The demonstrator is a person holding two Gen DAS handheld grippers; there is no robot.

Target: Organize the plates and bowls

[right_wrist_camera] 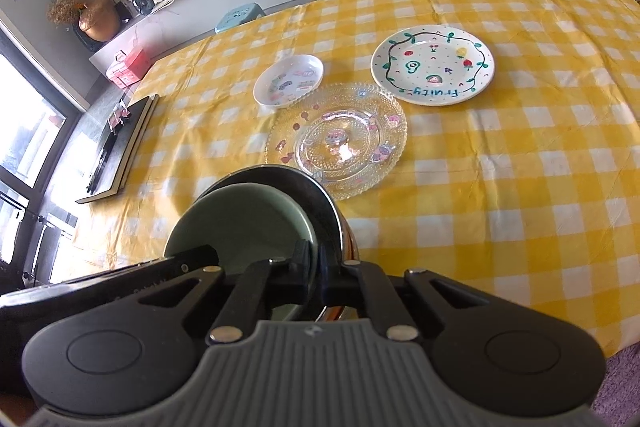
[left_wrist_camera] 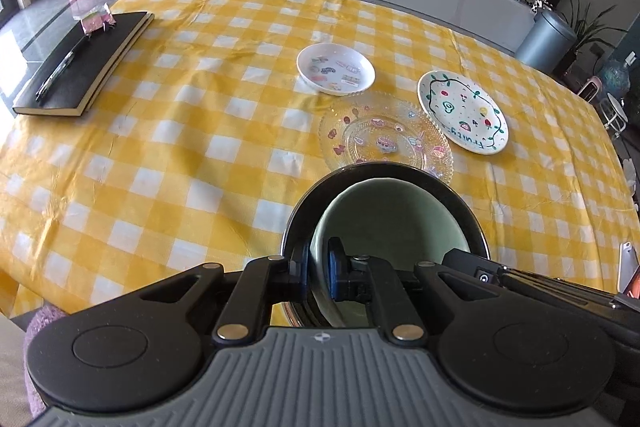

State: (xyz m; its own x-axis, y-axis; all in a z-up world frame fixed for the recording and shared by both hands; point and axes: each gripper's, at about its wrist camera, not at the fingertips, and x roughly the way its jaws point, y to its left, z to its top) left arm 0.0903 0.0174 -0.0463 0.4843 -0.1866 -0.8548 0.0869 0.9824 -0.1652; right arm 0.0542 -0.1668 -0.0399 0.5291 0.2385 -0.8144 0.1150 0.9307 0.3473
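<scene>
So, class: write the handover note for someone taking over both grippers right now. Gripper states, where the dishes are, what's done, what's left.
Left gripper: shut on the green bowl, at its rim.
Right gripper: shut on the same bowl's opposite rim.
The green bowl sits inside the black bowl, near the table edge.
Clear glass plate, small white dish and Fruity plate lie separately on the yellow check cloth.
Done: bowls nested.
Left: gather the three plates.

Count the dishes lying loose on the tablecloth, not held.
3: small white sticker dish farthest left, clear glass plate nearest the held bowls, white "Fruity" plate on the right. None seem hidden.
</scene>
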